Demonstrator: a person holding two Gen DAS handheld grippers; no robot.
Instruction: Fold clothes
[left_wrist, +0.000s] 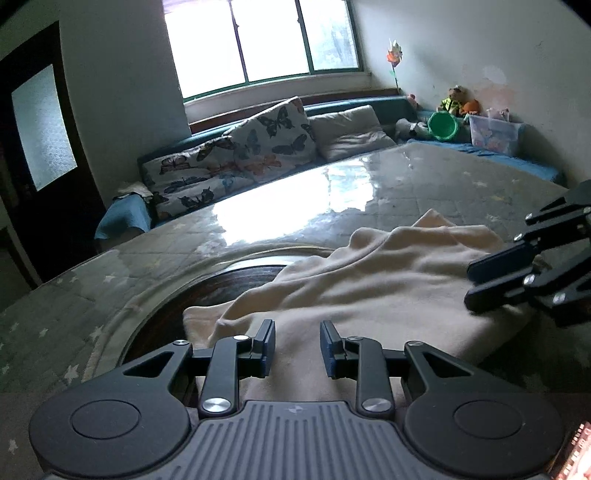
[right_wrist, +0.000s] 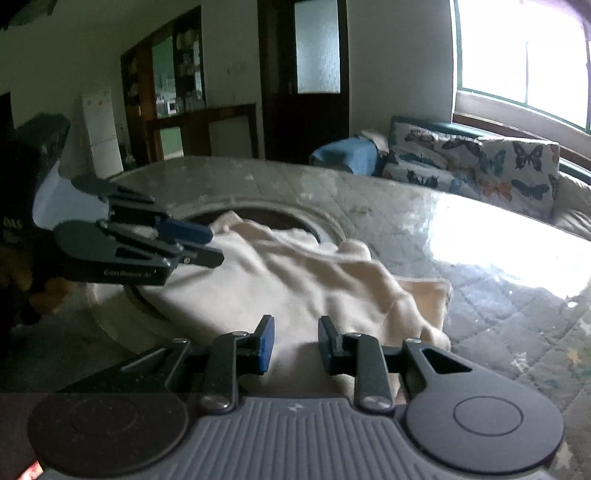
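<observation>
A cream garment (left_wrist: 369, 280) lies crumpled on the round table (left_wrist: 443, 184), partly over its dark centre disc (left_wrist: 221, 288). In the left wrist view my left gripper (left_wrist: 297, 347) is at the cloth's near edge, and the cloth rises between its narrowly parted pads as if gripped. My right gripper (left_wrist: 471, 284) comes in from the right at the cloth's other near corner. In the right wrist view the garment (right_wrist: 295, 280) also runs up between the right gripper's (right_wrist: 295, 343) pads. The left gripper (right_wrist: 214, 245) shows at the left, at the cloth's edge. Creases run from both grippers.
The table top is a star-patterned quilted cover under a shiny sheet. Behind it stands a sofa with butterfly cushions (left_wrist: 258, 147). A green bucket (left_wrist: 442, 125), toys and a plastic box (left_wrist: 495, 134) sit in the corner. A dark door (right_wrist: 306, 74) is at the back.
</observation>
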